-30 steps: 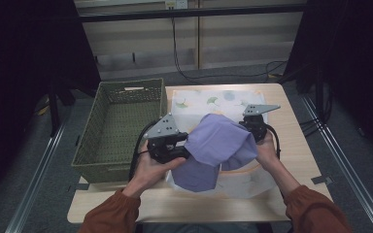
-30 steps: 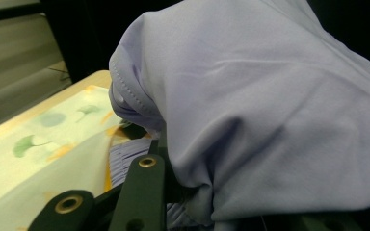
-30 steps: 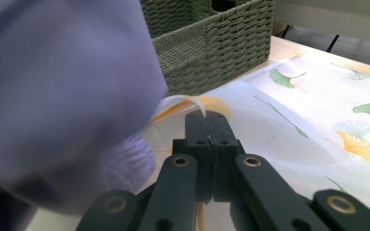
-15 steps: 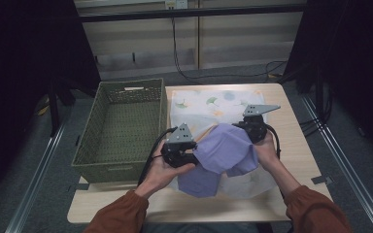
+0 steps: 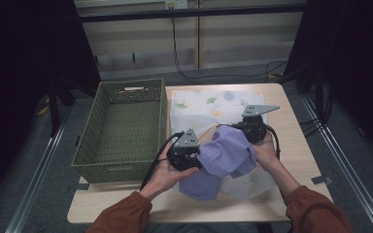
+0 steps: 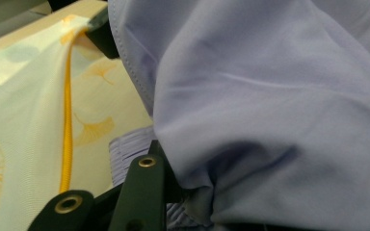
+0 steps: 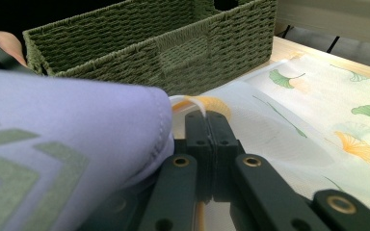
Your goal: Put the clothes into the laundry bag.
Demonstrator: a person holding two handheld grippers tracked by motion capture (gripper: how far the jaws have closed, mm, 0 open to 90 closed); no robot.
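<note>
Both grippers hold the lilac garment [image 5: 226,154] above the printed cloth [image 5: 209,104], basket [image 5: 121,128] at nine o'clock: left gripper [image 5: 190,158] clamps bunched fabric; right gripper [image 7: 206,139] pinches shut, apparently on the cloth's white edge, spreading it for folding.

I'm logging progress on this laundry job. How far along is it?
Early, by the look of it. Done: nothing packed, since the green basket holds nothing. In hand: the left gripper and right gripper hold the purple garment bunched above the leaf-print cloth. Left, probably: folding it and putting it in the basket.
</note>
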